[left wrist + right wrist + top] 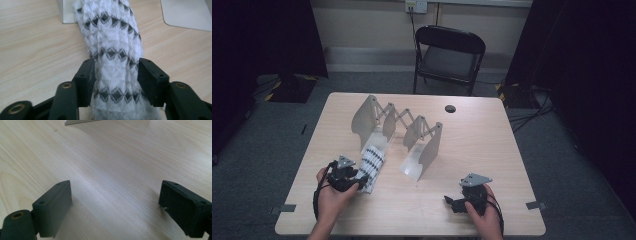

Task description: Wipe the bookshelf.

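Left gripper view: rolled knit cloth runs off the top and bottom picture edges, so neither end is seen. The left pad touches the cloth; whether the right pad presses it cannot be told. Two metal plates are cut by the top edge.

High view: near end of the cloth is hidden under the left gripper. Right gripper jaws too small and dark to read.
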Demonstrator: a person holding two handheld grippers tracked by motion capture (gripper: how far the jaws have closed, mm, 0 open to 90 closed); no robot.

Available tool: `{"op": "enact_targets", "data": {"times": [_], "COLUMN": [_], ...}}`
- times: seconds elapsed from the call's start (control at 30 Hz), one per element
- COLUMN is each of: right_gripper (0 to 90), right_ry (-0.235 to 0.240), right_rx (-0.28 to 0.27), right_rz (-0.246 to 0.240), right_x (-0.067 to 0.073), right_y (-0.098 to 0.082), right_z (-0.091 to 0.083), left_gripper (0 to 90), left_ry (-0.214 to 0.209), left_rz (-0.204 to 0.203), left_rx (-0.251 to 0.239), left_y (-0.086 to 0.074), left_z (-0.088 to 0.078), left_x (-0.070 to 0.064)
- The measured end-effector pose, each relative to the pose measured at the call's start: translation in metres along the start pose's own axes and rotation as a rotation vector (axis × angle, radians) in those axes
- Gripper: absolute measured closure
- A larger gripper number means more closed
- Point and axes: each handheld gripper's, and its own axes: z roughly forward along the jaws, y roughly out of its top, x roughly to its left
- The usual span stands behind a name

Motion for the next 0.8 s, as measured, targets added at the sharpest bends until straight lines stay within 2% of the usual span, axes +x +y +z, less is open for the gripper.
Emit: {"op": "enact_targets", "data": {"times": [0.1, 0.13, 0.17, 0.2, 0.3, 0.4, 0.47, 0.6, 0.67, 0.7, 0.77, 0.8], "right_gripper": [10.6, 10.6, 10.6, 10.6, 10.6, 10.6, 10.6, 10.6, 10.6, 10.6, 10.6, 10.6], "right_ry": [0.000, 0.000, 0.000, 0.000, 0.000, 0.001, 0.000, 0.002, 0.002, 0.002, 0.002, 0.002], "right_rx": [0.000, 0.000, 0.000, 0.000, 0.000, 0.000, 0.000, 0.001, 0.001, 0.001, 0.001, 0.001], "right_rz": [0.000, 0.000, 0.000, 0.000, 0.000, 0.000, 0.000, -0.001, -0.001, -0.001, -0.001, -0.001], "right_x": [0.000, 0.000, 0.000, 0.000, 0.000, 0.000, 0.000, 0.000, 0.000, 0.000, 0.000, 0.000], "right_y": [0.000, 0.000, 0.000, 0.000, 0.000, 0.000, 0.000, 0.000, 0.000, 0.000, 0.000, 0.000], "right_z": [0.000, 0.000, 0.000, 0.000, 0.000, 0.000, 0.000, 0.000, 0.000, 0.000, 0.000, 0.000], "left_gripper": [43.3, 43.9, 48.4, 49.2, 46.9, 48.0, 54.7, 58.0, 60.2, 61.9, 63.4, 64.0], "left_ry": [0.002, -0.001, -0.001, -0.002, 0.006, 0.010, 0.014, 0.028, 0.024, 0.022, 0.012, 0.010], "left_rz": [-0.002, 0.010, 0.023, 0.021, 0.017, 0.029, 0.035, 0.035, 0.056, 0.051, 0.073, 0.071], "left_rx": [-0.031, -0.027, -0.018, -0.016, -0.024, -0.004, 0.014, 0.025, 0.024, 0.012, 0.027, 0.028], "left_y": [0.008, 0.012, 0.015, 0.019, 0.029, 0.035, 0.036, 0.033, 0.031, 0.029, 0.027, 0.025], "left_z": [0.001, 0.002, 0.003, 0.006, 0.013, 0.023, 0.031, 0.037, 0.036, 0.036, 0.033, 0.031], "left_x": [-0.001, -0.001, -0.002, -0.002, -0.005, -0.005, -0.004, -0.002, -0.003, -0.005, -0.006, -0.006]}}
